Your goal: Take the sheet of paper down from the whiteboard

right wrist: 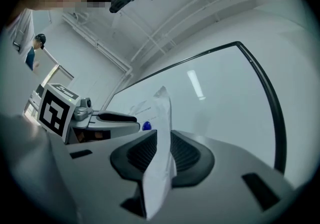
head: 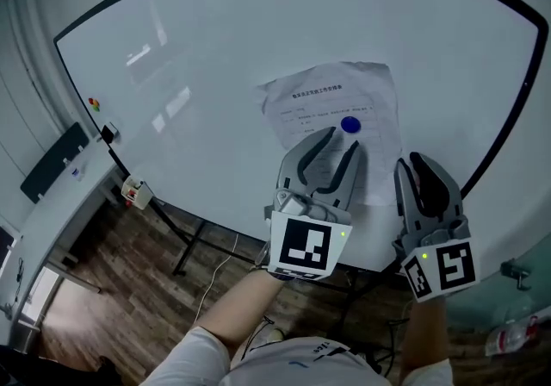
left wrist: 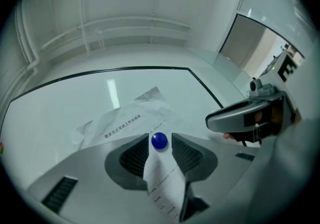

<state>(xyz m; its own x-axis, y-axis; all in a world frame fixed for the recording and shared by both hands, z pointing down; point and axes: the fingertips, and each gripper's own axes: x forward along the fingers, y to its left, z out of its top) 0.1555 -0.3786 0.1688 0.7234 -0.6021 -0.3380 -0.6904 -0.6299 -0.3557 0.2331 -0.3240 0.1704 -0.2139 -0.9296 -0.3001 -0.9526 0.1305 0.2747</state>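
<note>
A creased printed sheet of paper (head: 331, 100) hangs on the whiteboard (head: 215, 65), pinned by a round blue magnet (head: 349, 125). My left gripper (head: 342, 145) lies over the sheet's lower half, just under the magnet. In the left gripper view its jaws (left wrist: 160, 139) stand open with the magnet (left wrist: 159, 141) between the tips, small gaps either side, and a strip of paper (left wrist: 162, 178) running down between them. My right gripper (head: 412, 162) is at the sheet's lower right edge. In the right gripper view it (right wrist: 161, 135) is shut on that edge of the paper (right wrist: 160, 163), which stands up between the pads.
Red and green magnets (head: 94, 103) and a dark eraser (head: 109, 132) sit near the board's left edge. A grey table (head: 60, 195) stands at the left, and the board's stand legs (head: 185, 246) rest on a wooden floor. The board's black frame (head: 516, 108) curves close on the right.
</note>
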